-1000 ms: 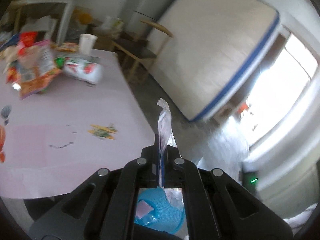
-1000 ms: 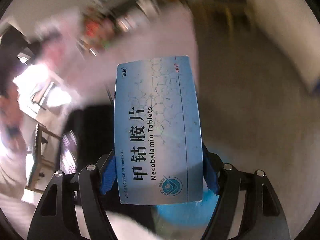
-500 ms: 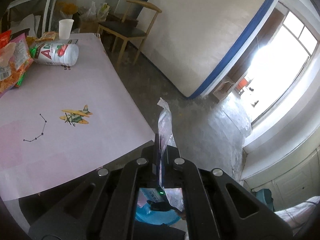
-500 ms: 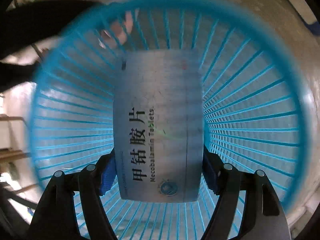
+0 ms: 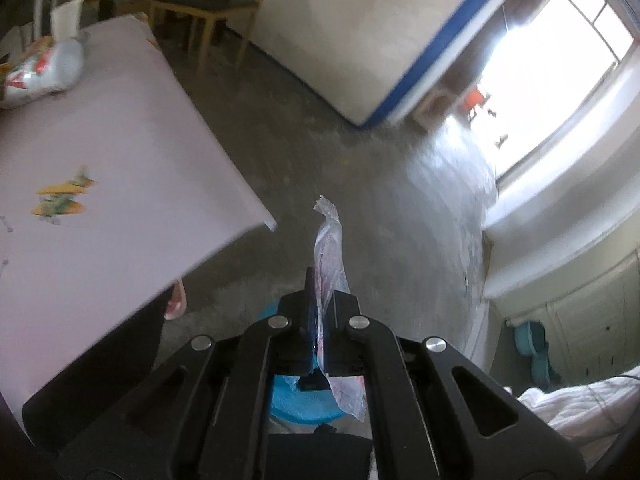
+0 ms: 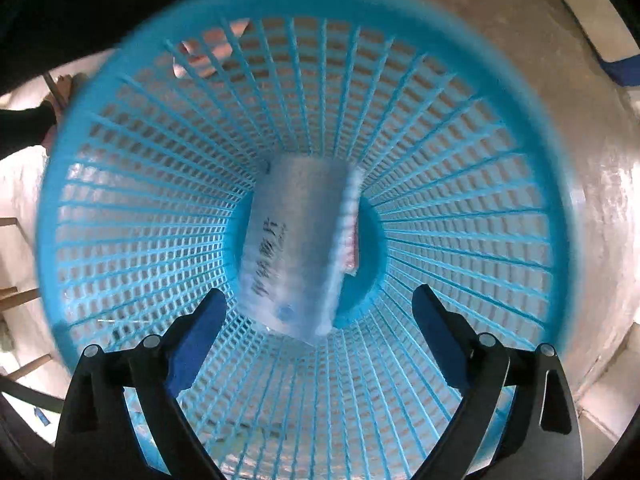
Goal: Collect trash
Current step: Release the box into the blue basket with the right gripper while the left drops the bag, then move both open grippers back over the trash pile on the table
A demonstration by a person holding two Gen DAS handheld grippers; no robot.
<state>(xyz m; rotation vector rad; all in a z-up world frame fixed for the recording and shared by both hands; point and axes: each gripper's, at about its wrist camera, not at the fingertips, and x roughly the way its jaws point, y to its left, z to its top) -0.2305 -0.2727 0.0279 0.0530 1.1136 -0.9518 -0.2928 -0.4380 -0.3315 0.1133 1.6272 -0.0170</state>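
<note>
In the right wrist view my right gripper (image 6: 320, 312) is open and empty, pointing straight down into a blue slatted waste basket (image 6: 460, 152). A pale blue tablet box (image 6: 296, 248) is blurred deep inside it, over a pink scrap (image 6: 352, 248) near the bottom. In the left wrist view my left gripper (image 5: 320, 304) is shut on a crumpled clear plastic wrapper (image 5: 329, 248), which sticks up between the fingers. It is held beyond the corner of the pink table (image 5: 100, 168), above the same basket (image 5: 296, 400), partly hidden under the gripper.
On the table's far end lie a white printed bag (image 5: 36, 72) and a paper cup (image 5: 66, 20). A wooden chair (image 5: 208, 4) and a leaning mattress (image 5: 360, 32) stand behind. The grey floor (image 5: 360, 168) spreads toward the window. White bedding (image 5: 580, 408) lies low right.
My right gripper swung down over the basket, opened, and let go of the tablet box, which is dropping inside. My left gripper moved past the table corner with the wrapper still held.
</note>
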